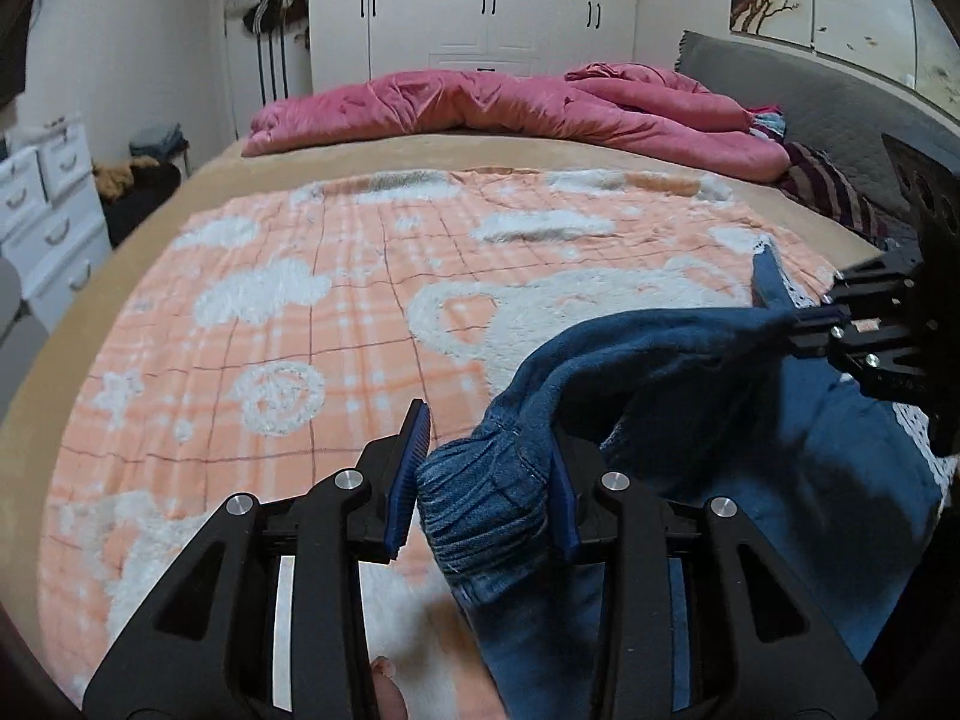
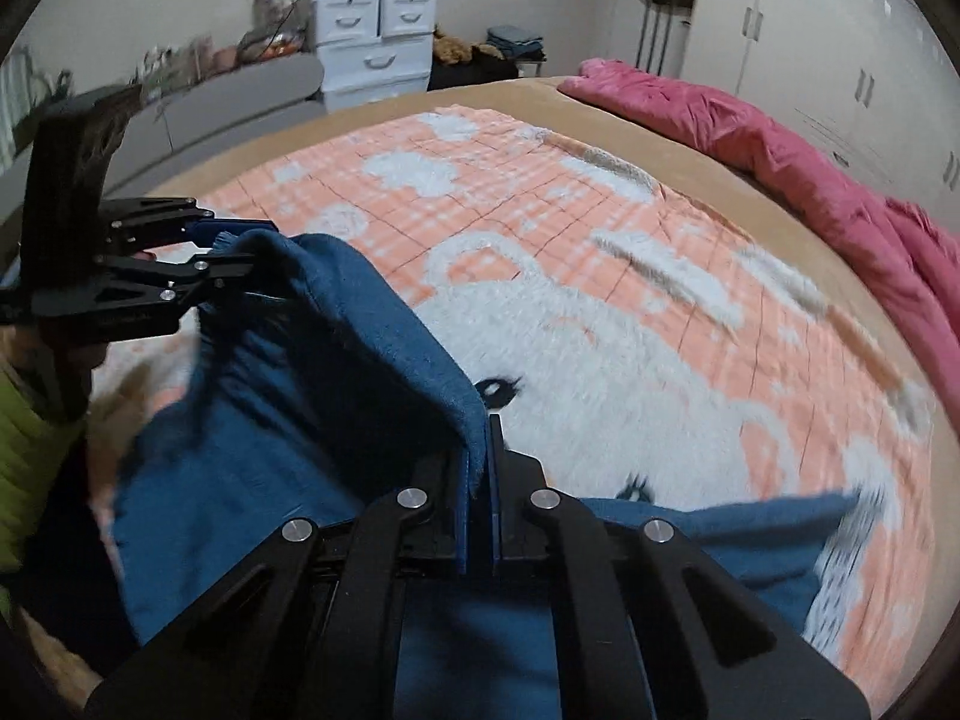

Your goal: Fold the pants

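Blue denim pants lie bunched over the orange-and-white blanket on the bed. My left gripper holds the gathered elastic waistband between its blue pads, jaws fairly wide around the thick fabric. My right gripper is shut on a thin edge of the pants and lifts it off the blanket. The right gripper also shows in the left wrist view, and the left gripper shows in the right wrist view, both with cloth in them.
A pink quilt lies along the far side of the bed. White wardrobes stand behind it. White drawer units and a grey headboard flank the bed. A striped pillow lies near the headboard.
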Demonstrator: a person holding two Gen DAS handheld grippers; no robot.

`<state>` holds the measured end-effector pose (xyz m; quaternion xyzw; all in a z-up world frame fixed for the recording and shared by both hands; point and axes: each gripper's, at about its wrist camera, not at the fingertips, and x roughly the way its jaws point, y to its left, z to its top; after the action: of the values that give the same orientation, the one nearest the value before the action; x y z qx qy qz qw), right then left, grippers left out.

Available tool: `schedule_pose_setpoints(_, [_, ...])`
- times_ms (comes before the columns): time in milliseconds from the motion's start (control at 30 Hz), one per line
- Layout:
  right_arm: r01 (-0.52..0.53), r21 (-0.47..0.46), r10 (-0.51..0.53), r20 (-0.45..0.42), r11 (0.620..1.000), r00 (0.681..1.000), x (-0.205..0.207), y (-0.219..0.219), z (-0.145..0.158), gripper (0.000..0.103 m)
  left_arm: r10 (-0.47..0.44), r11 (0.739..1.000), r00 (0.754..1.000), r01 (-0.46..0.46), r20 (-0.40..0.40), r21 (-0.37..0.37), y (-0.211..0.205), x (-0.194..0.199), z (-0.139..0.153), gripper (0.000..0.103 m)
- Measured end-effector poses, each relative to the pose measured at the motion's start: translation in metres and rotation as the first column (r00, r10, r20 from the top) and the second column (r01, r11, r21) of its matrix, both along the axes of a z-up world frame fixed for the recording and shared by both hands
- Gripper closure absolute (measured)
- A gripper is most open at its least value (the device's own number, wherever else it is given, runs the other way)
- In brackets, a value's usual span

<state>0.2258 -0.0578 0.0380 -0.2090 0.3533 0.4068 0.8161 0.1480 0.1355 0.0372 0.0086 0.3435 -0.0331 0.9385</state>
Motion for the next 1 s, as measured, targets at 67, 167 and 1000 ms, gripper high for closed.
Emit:
schedule_pose_setpoints(67, [0.015,0.011,-0.015,0.009,1.000,1.000,-0.020,-0.011,0.001,0.099,-0.018,0.999,0.999,0.017,0.031,0.027,-0.009,-0.013,0.007,0.075])
schedule_pose_setpoints(167, [0.026,0.052,-0.026,-0.003,0.998,1.000,-0.045,-0.028,0.004,0.099,-0.048,0.997,0.997,0.044,0.056,0.064,-0.021,-0.037,0.009,0.075])
schedule_pose_setpoints(1000, [0.046,0.032,-0.044,-0.077,0.998,0.996,-0.191,-0.041,-0.079,0.090,-0.062,0.988,0.988,0.080,-0.141,0.129,-0.037,-0.141,-0.044,0.049])
